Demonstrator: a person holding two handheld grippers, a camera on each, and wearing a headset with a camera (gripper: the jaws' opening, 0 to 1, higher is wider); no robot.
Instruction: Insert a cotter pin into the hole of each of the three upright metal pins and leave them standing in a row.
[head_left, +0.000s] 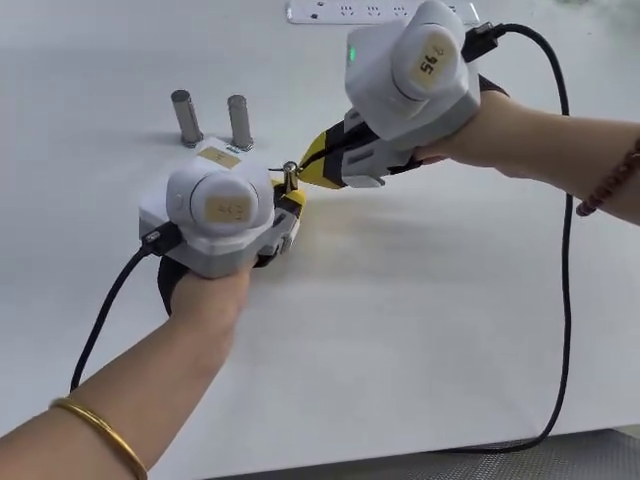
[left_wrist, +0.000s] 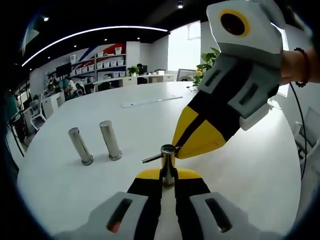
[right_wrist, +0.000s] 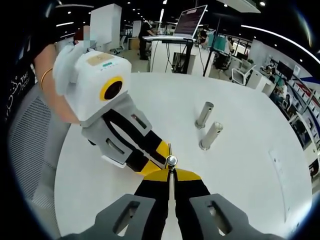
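My left gripper (left_wrist: 168, 176) is shut on an upright metal pin (left_wrist: 168, 161), held just above the white table. A thin cotter pin (left_wrist: 151, 159) pokes out sideways near that pin's top. My right gripper (right_wrist: 171, 173) is shut on the cotter pin (right_wrist: 170, 149), with its yellow tips right at the pin's head (right_wrist: 171, 160). In the head view the left gripper (head_left: 289, 196) and right gripper (head_left: 303, 164) meet tip to tip at the held pin (head_left: 290, 180). Two more metal pins (head_left: 186, 118) (head_left: 240, 122) stand upright side by side behind them.
A white power strip (head_left: 345, 10) lies at the table's far edge (head_left: 150, 20). The right gripper's black cable (head_left: 566, 250) loops down over the table's right side. The left gripper's cable (head_left: 105, 310) trails toward the near edge.
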